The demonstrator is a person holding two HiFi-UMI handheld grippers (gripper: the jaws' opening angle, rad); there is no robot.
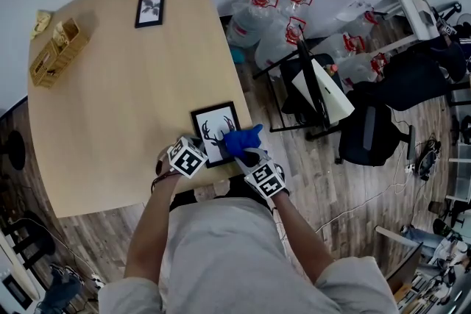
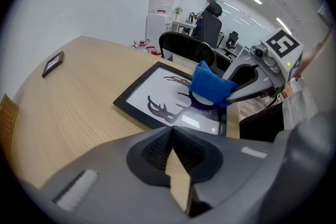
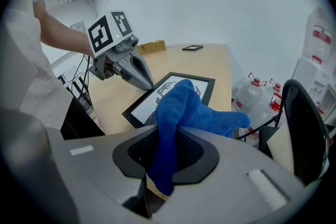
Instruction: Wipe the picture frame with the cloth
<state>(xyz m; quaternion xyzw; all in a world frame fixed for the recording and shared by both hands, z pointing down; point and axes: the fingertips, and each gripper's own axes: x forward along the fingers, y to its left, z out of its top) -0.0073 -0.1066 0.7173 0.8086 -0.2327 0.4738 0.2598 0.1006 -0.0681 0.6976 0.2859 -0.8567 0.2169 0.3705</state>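
Note:
A black picture frame (image 1: 213, 130) with a deer-head print lies flat near the table's front edge; it also shows as the frame (image 2: 152, 99) and the frame (image 3: 205, 86) in the gripper views. My right gripper (image 1: 246, 151) is shut on a blue cloth (image 1: 241, 139), which bunches over the frame's right part. In the right gripper view the cloth (image 3: 181, 113) hangs between the jaws. My left gripper (image 1: 197, 144) rests at the frame's left corner, jaws shut with nothing between them; its fingers (image 3: 137, 75) touch the frame's edge.
A second small picture frame (image 1: 150, 10) lies at the far side of the wooden table (image 1: 125, 99). A wicker basket (image 1: 57, 51) stands at the far left. Water bottles (image 1: 276, 15), a black stand and office chairs (image 1: 375, 132) crowd the floor to the right.

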